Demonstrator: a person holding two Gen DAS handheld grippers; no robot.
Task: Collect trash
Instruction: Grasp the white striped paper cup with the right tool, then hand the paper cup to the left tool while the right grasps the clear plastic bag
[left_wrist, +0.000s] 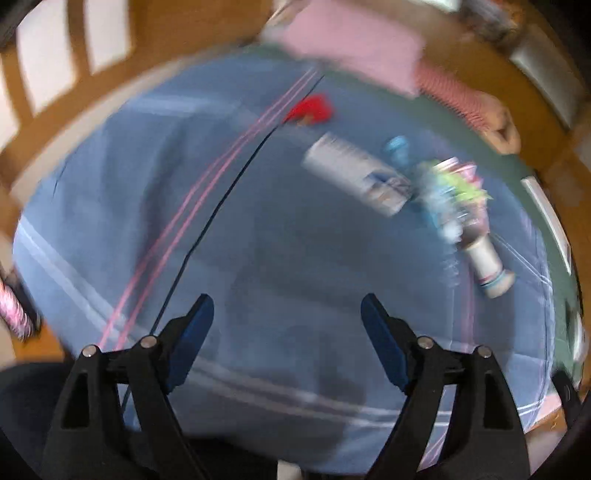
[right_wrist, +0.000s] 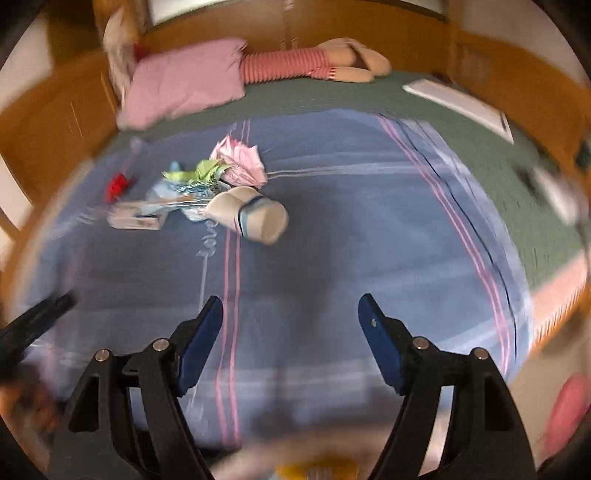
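Trash lies in a loose heap on a blue striped blanket (right_wrist: 332, 229): a crushed white paper cup (right_wrist: 251, 216), a pink crumpled paper (right_wrist: 242, 162), green and light blue wrappers (right_wrist: 192, 177), a flat white carton (right_wrist: 135, 219) and a small red scrap (right_wrist: 118, 184). In the left wrist view the cup (left_wrist: 485, 264), carton (left_wrist: 354, 173) and red scrap (left_wrist: 312, 109) lie ahead to the right. My left gripper (left_wrist: 286, 314) is open and empty above the blanket (left_wrist: 184, 221). My right gripper (right_wrist: 290, 314) is open and empty, short of the heap.
A pink pillow (right_wrist: 184, 81) and a stuffed toy in a striped shirt (right_wrist: 314, 64) lie at the head of the bed. A white flat object (right_wrist: 458, 101) lies on the green sheet at right. Wooden bed frame and panels surround the bed. Both views are motion-blurred.
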